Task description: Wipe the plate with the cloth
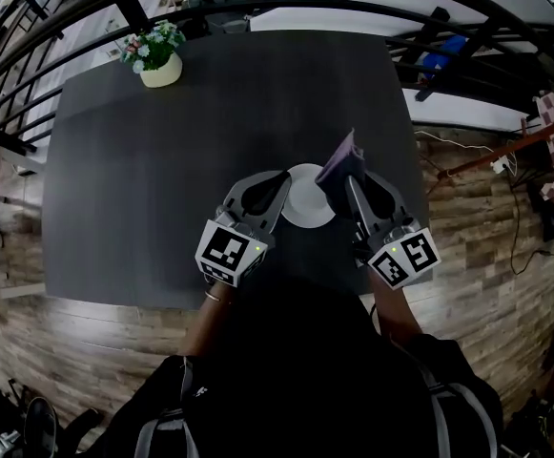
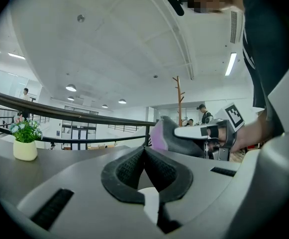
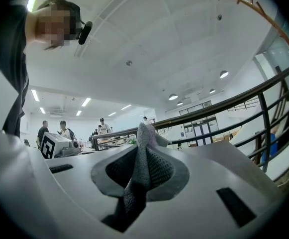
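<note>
Grey cloth (image 3: 137, 183) pinched in right gripper (image 3: 138, 147); plate (image 1: 305, 203) appears whole only overhead.

A dark table (image 1: 162, 208) stands on a wood-plank floor (image 1: 486, 256). At its far left corner sits a cream pot of flowers (image 1: 158, 57). A black railing (image 2: 59, 112) curves behind. Beyond, a wooden coat stand (image 2: 179, 96) rises, and what look like several people (image 3: 64, 128) stand far off.

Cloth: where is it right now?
In the head view the cloth sticks up right of centre, clamped in the right tongs beside the right rim of the white plate, over the dark table.
</note>
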`<state>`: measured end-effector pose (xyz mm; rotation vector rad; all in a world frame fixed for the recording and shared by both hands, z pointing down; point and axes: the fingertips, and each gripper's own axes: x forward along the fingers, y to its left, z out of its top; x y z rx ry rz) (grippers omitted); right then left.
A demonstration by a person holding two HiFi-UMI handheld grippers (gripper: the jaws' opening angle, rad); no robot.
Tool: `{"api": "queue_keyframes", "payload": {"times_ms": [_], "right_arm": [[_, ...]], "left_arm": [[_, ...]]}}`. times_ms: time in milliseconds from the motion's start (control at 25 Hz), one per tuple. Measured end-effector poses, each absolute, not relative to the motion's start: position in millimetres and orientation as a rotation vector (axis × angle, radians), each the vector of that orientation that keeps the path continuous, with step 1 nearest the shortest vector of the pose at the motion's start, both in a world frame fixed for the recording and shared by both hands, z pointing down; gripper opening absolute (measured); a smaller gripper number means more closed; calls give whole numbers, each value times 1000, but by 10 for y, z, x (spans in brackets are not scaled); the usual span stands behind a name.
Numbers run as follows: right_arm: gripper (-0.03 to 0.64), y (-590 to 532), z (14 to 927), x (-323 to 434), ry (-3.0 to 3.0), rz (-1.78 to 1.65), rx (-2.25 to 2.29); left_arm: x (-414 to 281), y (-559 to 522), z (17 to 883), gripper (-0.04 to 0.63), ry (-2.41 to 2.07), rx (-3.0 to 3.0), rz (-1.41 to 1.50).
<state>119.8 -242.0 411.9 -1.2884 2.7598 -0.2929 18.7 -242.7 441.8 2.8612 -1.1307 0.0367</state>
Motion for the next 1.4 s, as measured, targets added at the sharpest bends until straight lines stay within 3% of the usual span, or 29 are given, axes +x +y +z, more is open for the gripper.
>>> {"api": "queue_keyframes", "payload": {"times_ms": [1400], "right_arm": [[43,-2777,5482,1218,2882,-699,-1413]], "left_arm": [[295,-2513,5255,-3,-1063,2744,273]]}}
